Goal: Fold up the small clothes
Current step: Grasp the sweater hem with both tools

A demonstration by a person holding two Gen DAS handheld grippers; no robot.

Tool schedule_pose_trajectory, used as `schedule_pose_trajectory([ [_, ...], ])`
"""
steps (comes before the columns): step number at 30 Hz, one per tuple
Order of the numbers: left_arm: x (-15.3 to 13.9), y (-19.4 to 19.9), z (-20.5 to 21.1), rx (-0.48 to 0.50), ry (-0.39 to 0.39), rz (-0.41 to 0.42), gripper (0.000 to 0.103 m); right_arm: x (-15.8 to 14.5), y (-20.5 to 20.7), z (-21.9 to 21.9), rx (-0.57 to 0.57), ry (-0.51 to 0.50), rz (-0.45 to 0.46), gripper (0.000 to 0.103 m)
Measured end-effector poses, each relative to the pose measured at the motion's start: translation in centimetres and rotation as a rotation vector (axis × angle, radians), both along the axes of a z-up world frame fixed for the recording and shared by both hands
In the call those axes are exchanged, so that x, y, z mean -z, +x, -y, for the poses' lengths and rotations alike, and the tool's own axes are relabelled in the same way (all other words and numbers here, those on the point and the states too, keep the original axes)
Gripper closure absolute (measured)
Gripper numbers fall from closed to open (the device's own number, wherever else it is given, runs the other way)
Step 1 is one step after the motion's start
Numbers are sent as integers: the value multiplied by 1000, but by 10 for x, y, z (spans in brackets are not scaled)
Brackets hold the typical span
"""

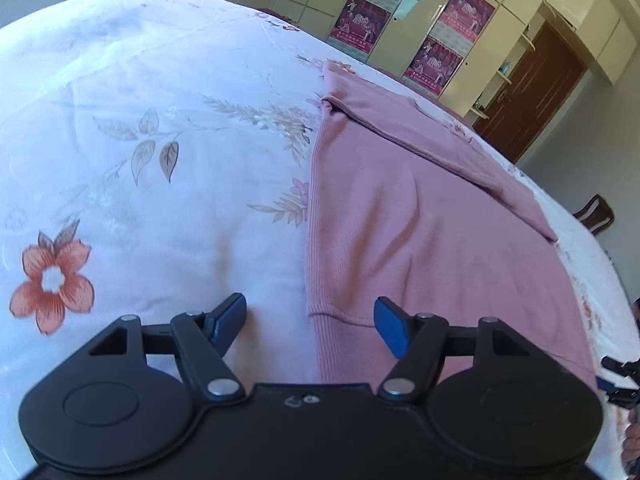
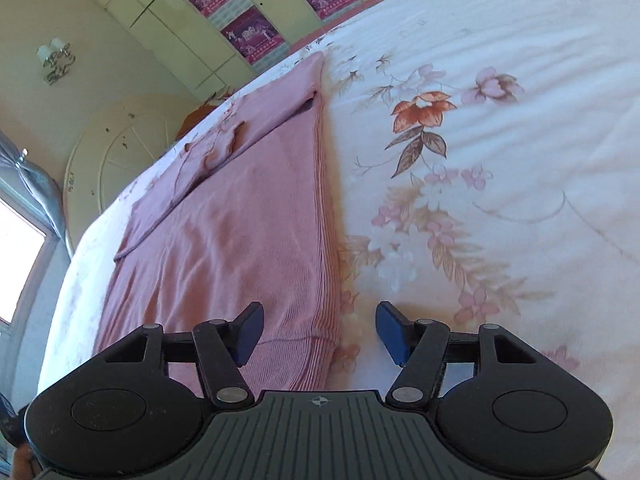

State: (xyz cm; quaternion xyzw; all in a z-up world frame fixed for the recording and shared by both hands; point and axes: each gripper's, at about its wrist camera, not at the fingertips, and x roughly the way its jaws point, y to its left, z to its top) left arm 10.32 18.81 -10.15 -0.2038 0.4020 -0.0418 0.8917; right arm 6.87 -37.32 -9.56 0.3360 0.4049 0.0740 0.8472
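Left gripper (image 1: 310, 326): jaws spread wide, nothing held between them. It hovers low over the near left corner of the pink knit garment (image 1: 420, 240). The garment's ribbed left edge runs between the two blue pads (image 1: 390, 330), so that one finger stands over the bedspread (image 1: 140, 140) and the other over the fabric. Contact between pads and cloth cannot be determined.

Right gripper (image 2: 320, 330): jaws likewise spread wide and empty. It hovers low over the garment's (image 2: 240, 240) near right corner. The ribbed right edge passes between its fingers; the left finger stands over the fabric, the right finger over the bedspread (image 2: 500, 160).

Garment position: laid flat on the bed, lengthwise away from both grippers. A sleeve (image 1: 440, 148) is folded diagonally across the upper part of the body; in the right wrist view the same sleeve (image 2: 224, 148) crosses the far portion, with a small crumpled area beside it. The near hem shows a ribbed band.

Bedspread: white with a floral print, including an orange flower (image 1: 52, 280) to the left of the left gripper.

Background: cream wardrobe doors (image 1: 400, 20) carrying purple posters (image 1: 464, 12), and a brown door (image 1: 532, 92) at the far right of the left wrist view
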Motion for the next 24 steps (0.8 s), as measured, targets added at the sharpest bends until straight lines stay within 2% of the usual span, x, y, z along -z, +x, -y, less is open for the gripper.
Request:
schedule_pose_trajectory([
  [3, 4, -3, -1, -2, -99, -4, 35, 8, -10, 3, -6, 143, -9, 41],
  [9, 14, 15, 4, 15, -212, -12, 35, 11, -2, 0, 5, 217, 3, 41],
  [11, 18, 22, 7, 32, -264, -22, 36, 15, 5, 5, 19, 258, -6, 52],
  [12, 19, 26, 9, 40, -269, -26, 38, 18, 10, 7, 22, 279, -21, 62],
  [14, 20, 27, 17, 67, -254, -33, 49, 23, 16, 8, 22, 309, -43, 67],
  [15, 21, 26, 19, 80, -250, -40, 57, 24, 17, 8, 16, 316, -46, 68],
  [20, 27, 20, 16, 76, -286, -19, 58, 20, 8, 5, -52, 292, -39, 68],
  [24, 25, 27, 16, 83, -274, -21, 53, 12, 8, 26, 61, 206, 14, 67],
])
